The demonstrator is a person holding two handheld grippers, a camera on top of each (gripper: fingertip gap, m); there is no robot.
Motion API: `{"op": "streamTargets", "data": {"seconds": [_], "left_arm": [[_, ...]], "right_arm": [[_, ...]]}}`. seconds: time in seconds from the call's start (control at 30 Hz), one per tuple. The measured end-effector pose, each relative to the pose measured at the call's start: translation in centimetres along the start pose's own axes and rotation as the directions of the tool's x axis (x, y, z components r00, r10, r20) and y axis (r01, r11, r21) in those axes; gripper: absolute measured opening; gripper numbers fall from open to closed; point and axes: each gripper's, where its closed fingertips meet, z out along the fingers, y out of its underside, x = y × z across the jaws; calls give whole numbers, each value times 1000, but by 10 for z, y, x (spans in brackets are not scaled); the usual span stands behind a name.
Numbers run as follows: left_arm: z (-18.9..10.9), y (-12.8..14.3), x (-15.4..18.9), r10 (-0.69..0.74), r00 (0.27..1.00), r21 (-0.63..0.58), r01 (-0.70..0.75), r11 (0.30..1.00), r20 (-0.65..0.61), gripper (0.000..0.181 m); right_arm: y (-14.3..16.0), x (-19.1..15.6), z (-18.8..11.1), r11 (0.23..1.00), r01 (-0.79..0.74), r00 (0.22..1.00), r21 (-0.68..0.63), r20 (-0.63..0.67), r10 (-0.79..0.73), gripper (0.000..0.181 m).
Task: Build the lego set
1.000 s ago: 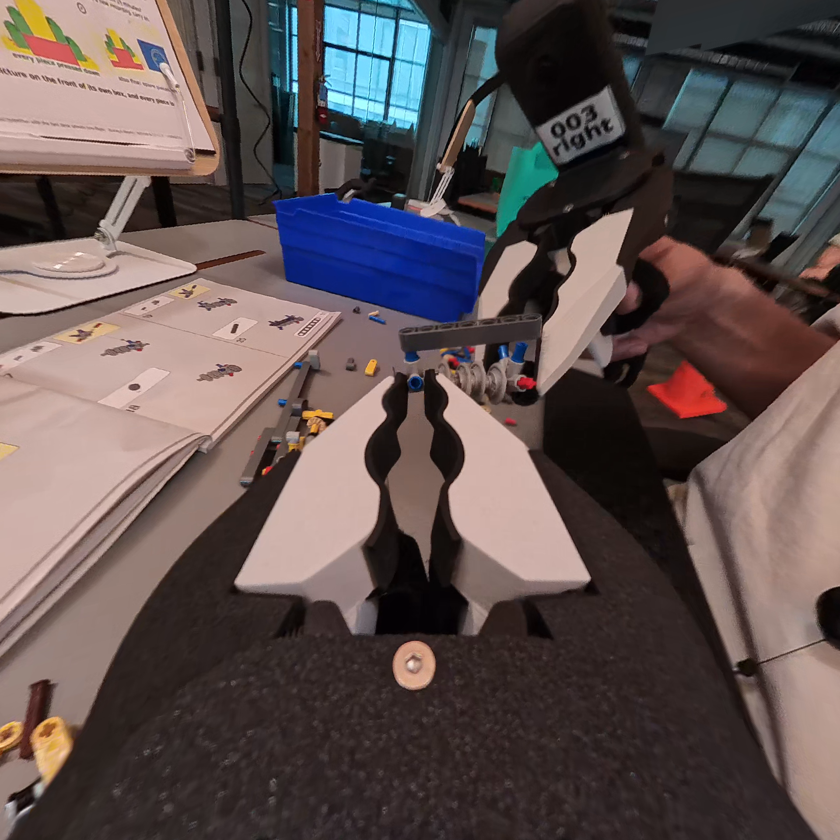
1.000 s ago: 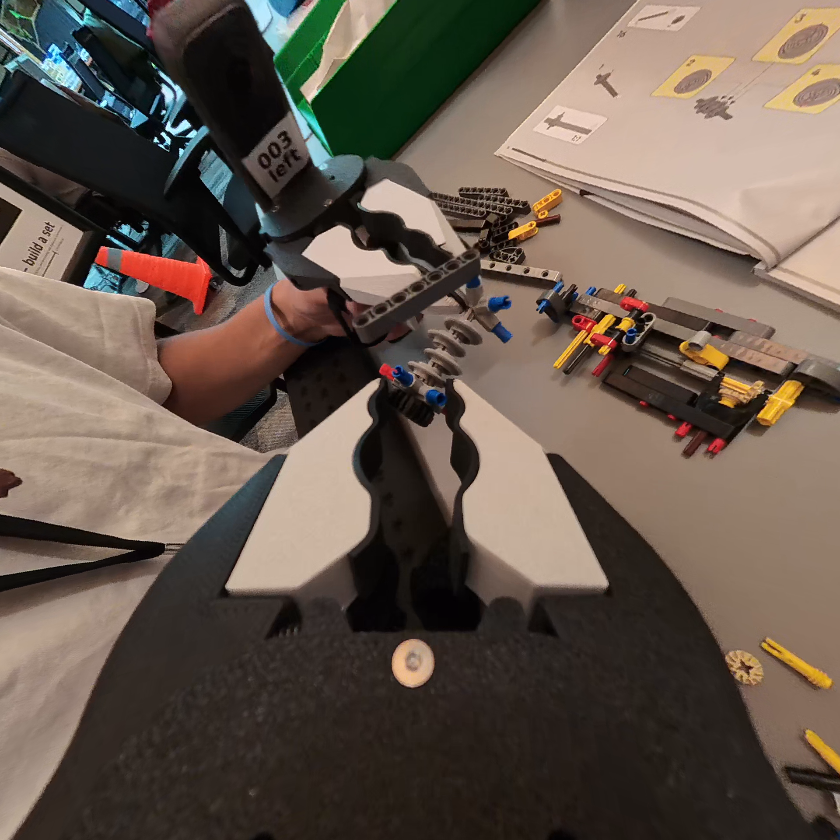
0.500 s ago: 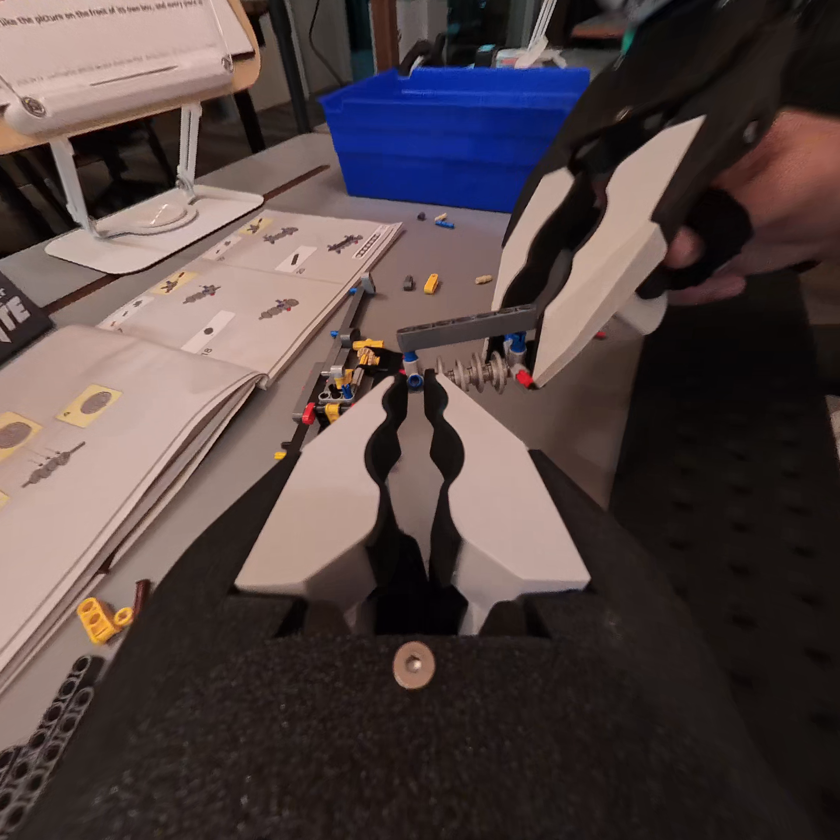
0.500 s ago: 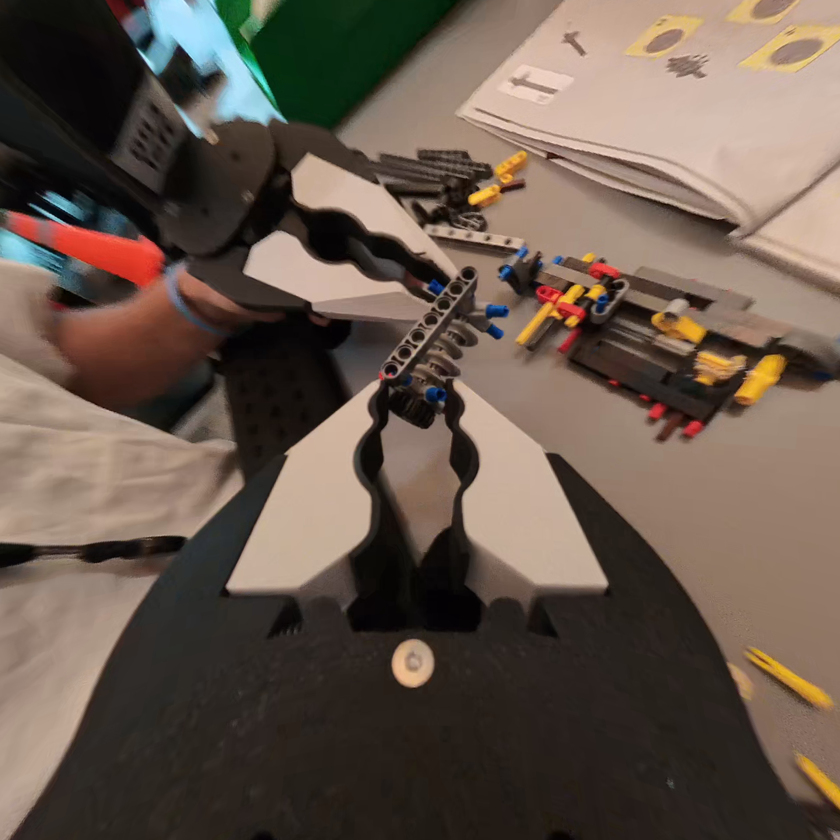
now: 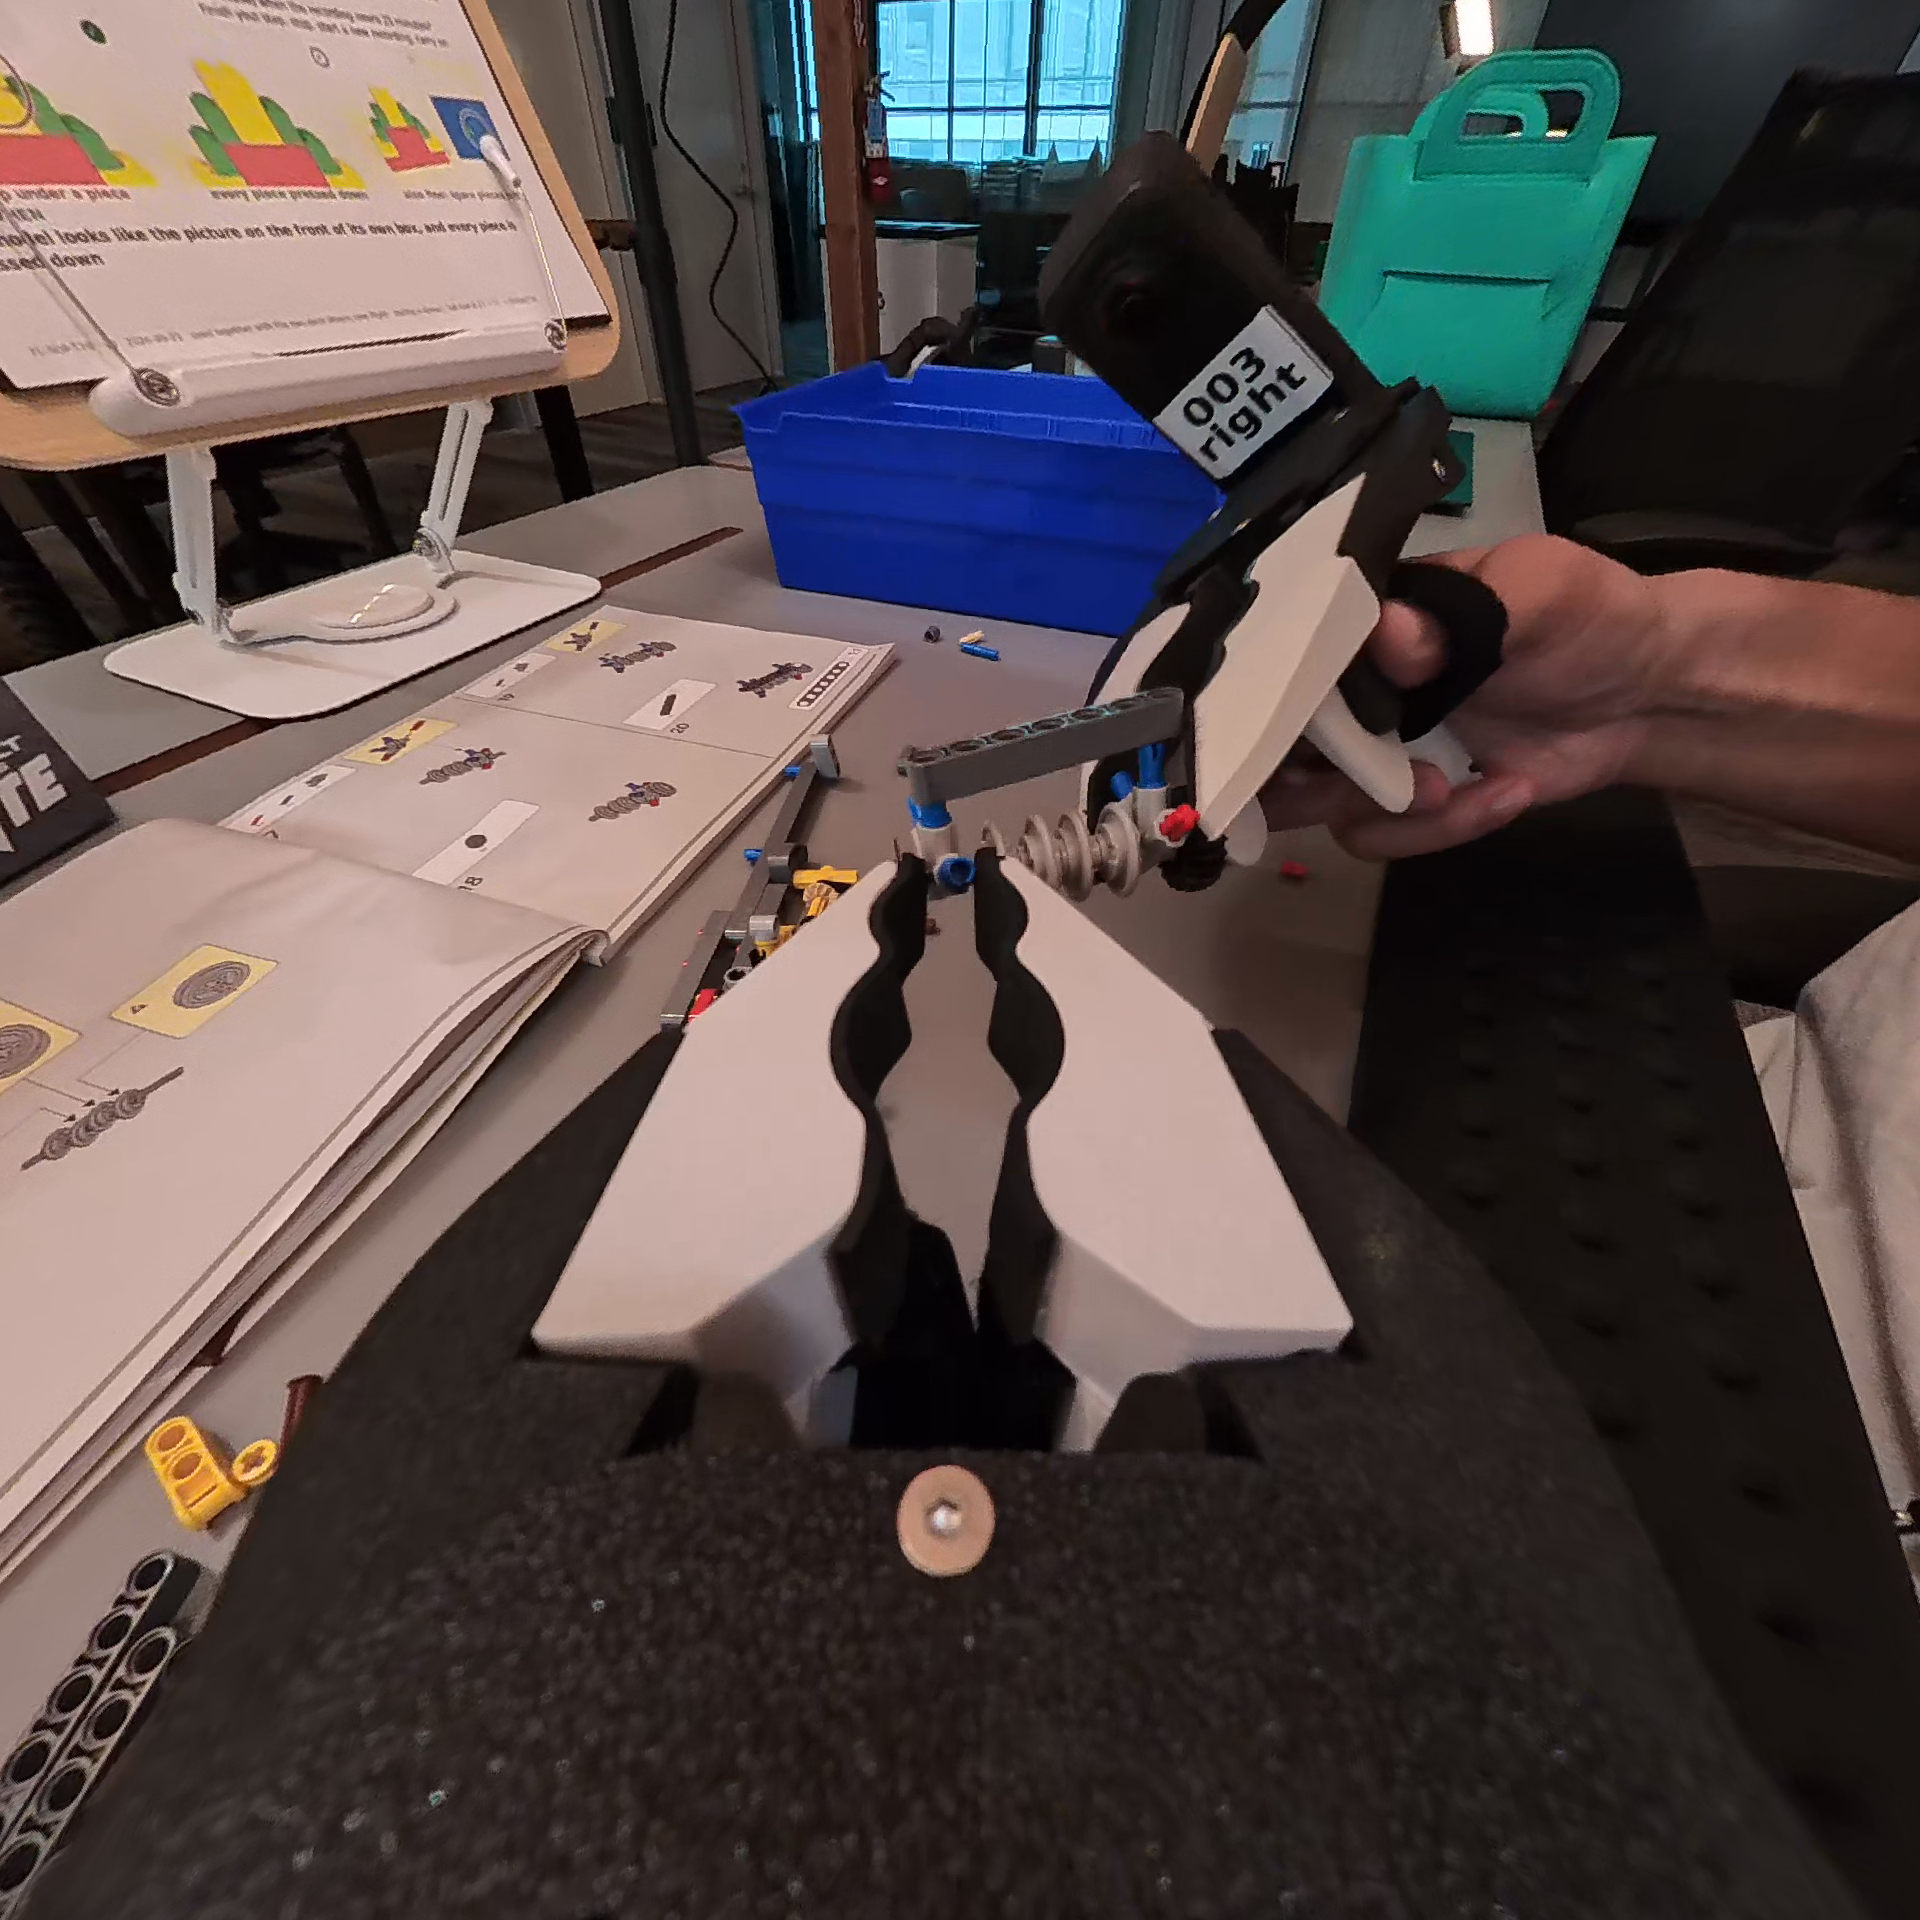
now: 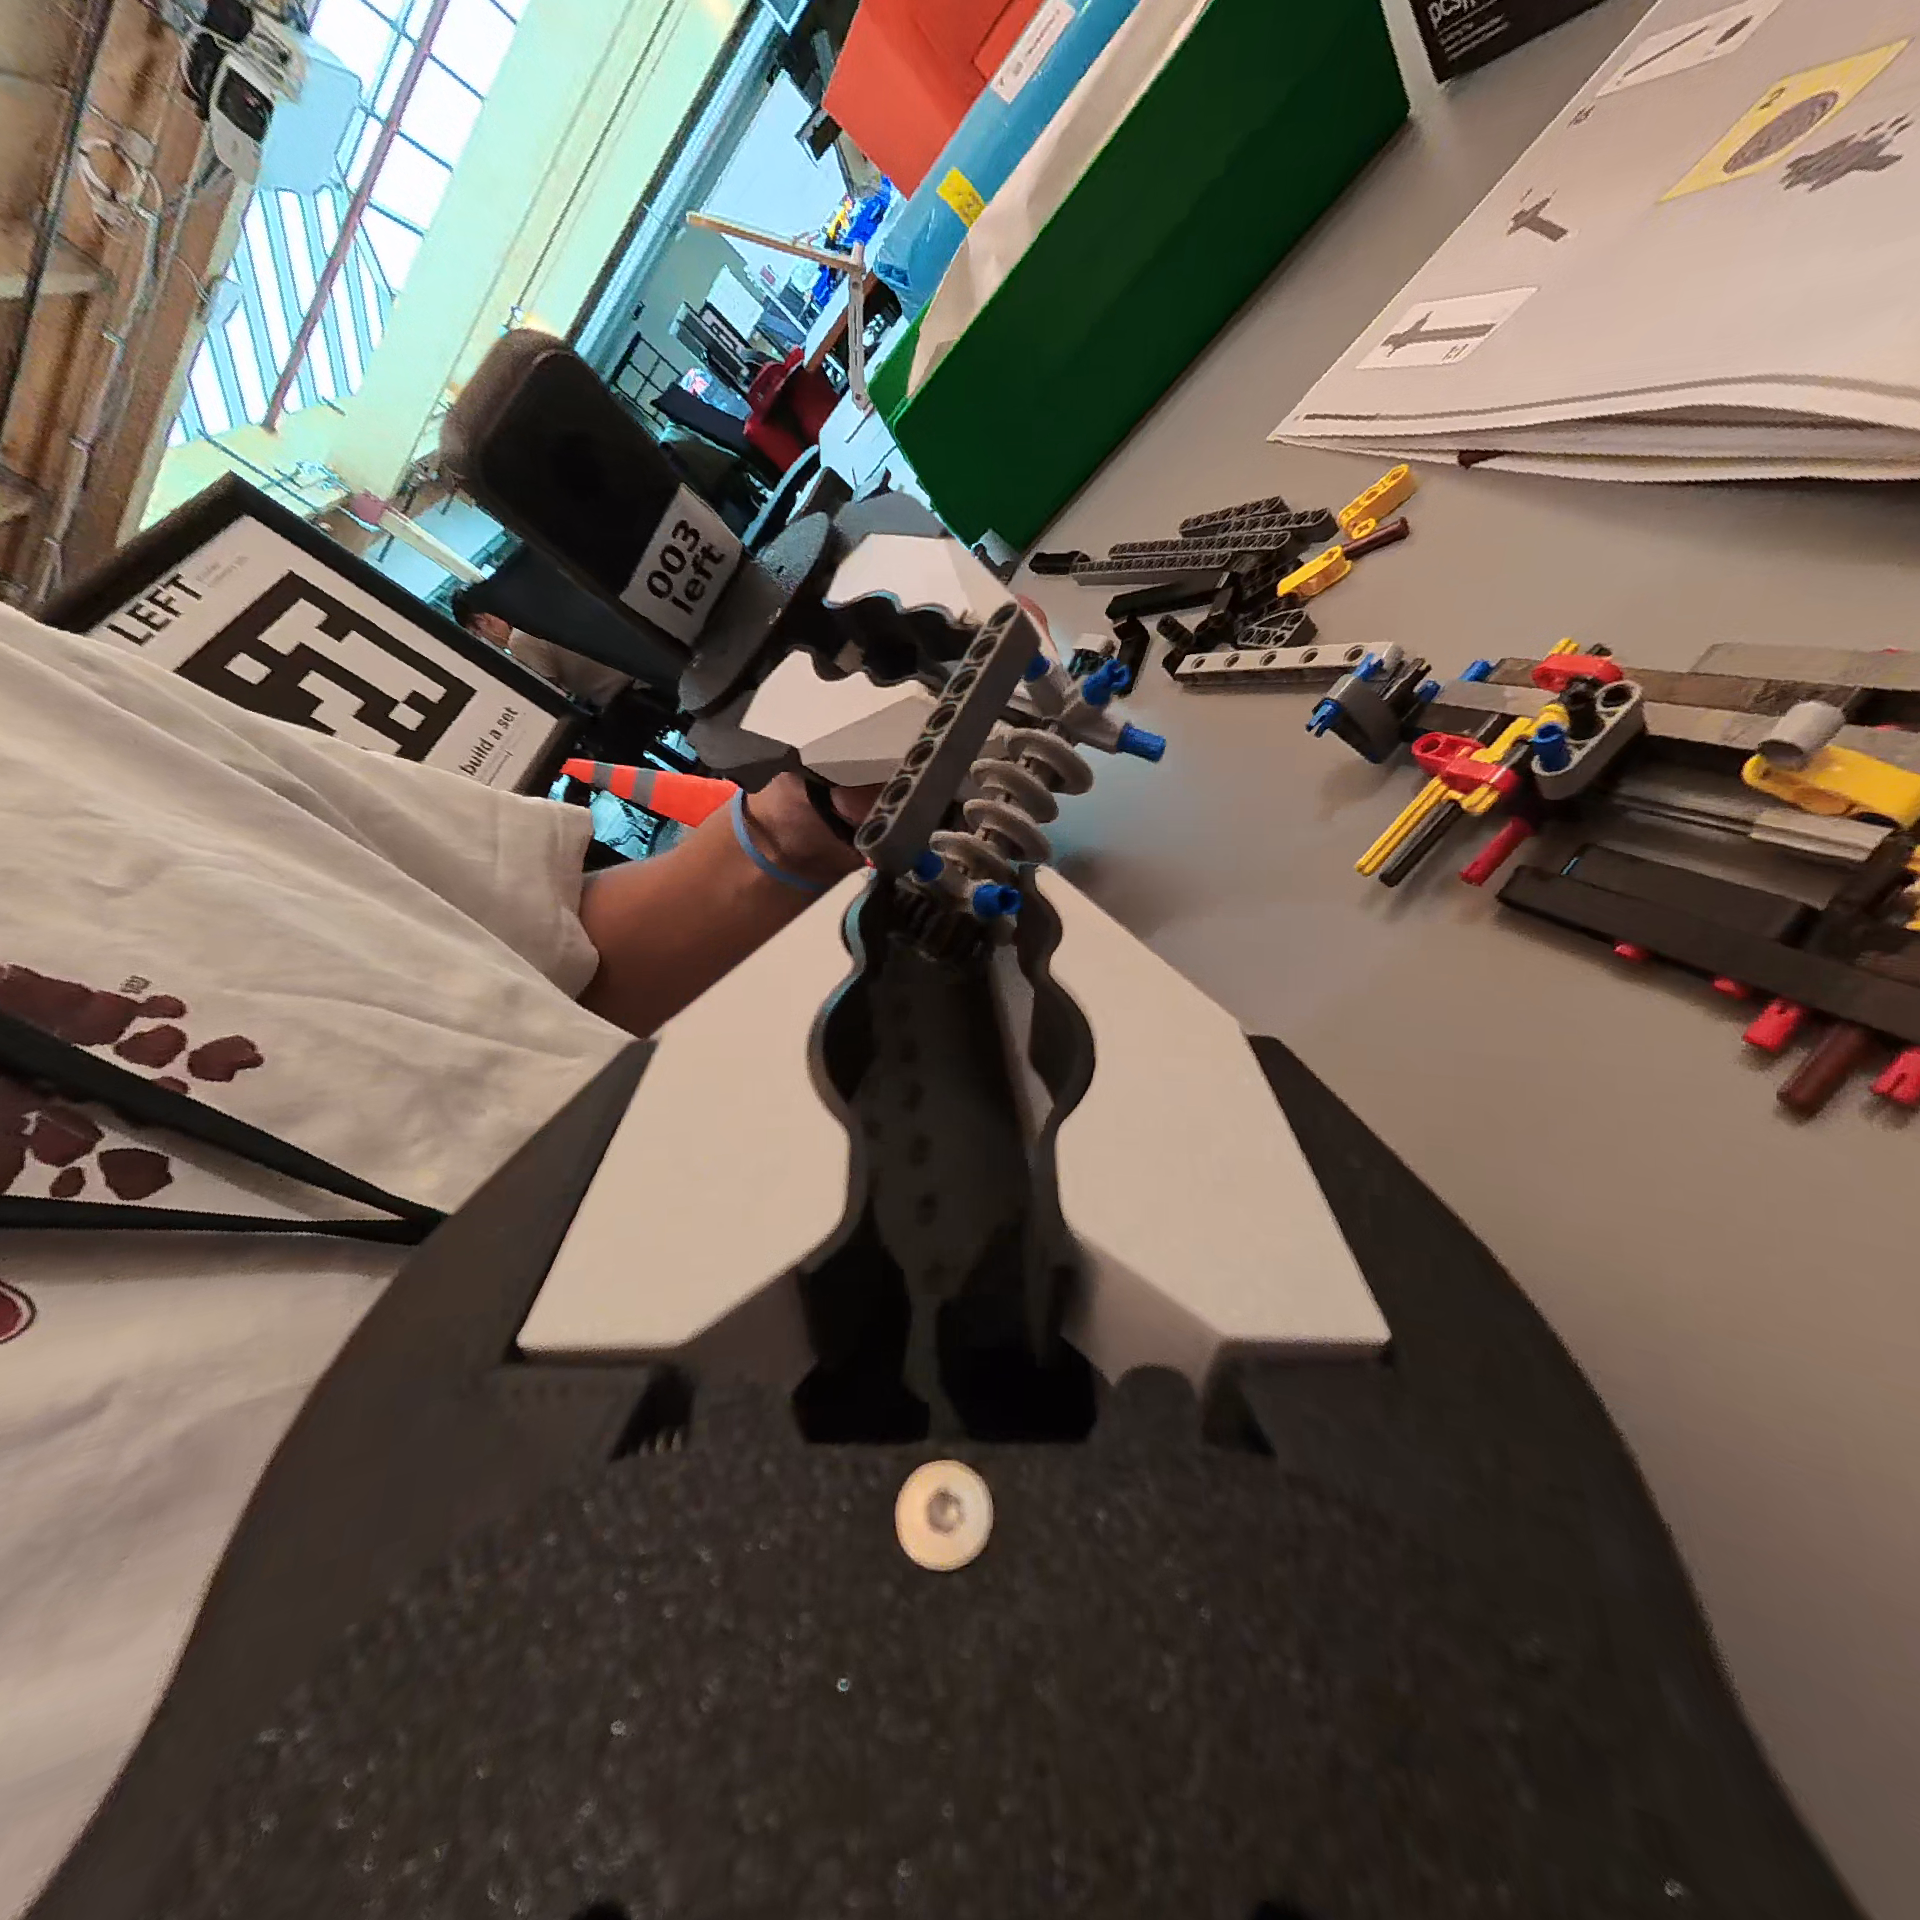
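A small lego assembly hangs between my two grippers above the grey table (image 5: 1278, 966). It is a grey holed beam (image 5: 1039, 740) over a stack of grey ridged discs (image 5: 1070, 854), with blue pins and a red pin. My left gripper (image 5: 948, 873) is shut on the blue pin at one end. My right gripper (image 5: 1158, 831) is shut on the other end. In the right wrist view my right gripper (image 6: 943, 899) grips a black gear, and the beam (image 6: 951, 727) and discs (image 6: 1013, 800) run away towards my left gripper (image 6: 1023, 655).
An open instruction booklet (image 5: 416, 831) lies on the left, with a blue bin (image 5: 966, 499) and a document stand (image 5: 291, 312) behind it. Sorted loose parts (image 6: 1662, 769) and black beams (image 6: 1216, 561) lie on the table near a green box (image 6: 1122, 281). A black perforated mat (image 5: 1558, 1143) lies at the right. Both grippers' tips are close together, under 4 cm apart.
Both grippers have kept hold of the assembly. The right gripper has rolled and sunk lower towards the table. The grey beam now lies along the disc stack instead of across it.
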Motion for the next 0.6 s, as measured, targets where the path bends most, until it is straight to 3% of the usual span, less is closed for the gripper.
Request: {"op": "streamTargets", "data": {"seconds": [0.17,0.33,0.47,0.6], "left_arm": [[-3,-8,-2,-60,998,20,61,998,-28,8],[-11,-26,10,-194,954,13,202,979,-227,28],[-14,-23,12,-112,966,-39,106,994,-233,26],[-12,-18,3,-95,978,-80,81,993,-185,12]], "right_arm": [[-7,-3,0,1000,12,1000,20,22,-13,23],[-15,-14,-3,998,-26,990,65,137,17,23],[-14,-15,-2,998,-14,987,58,162,4,23],[-11,-11,1,998,47,992,36,118,-51,23]]}}
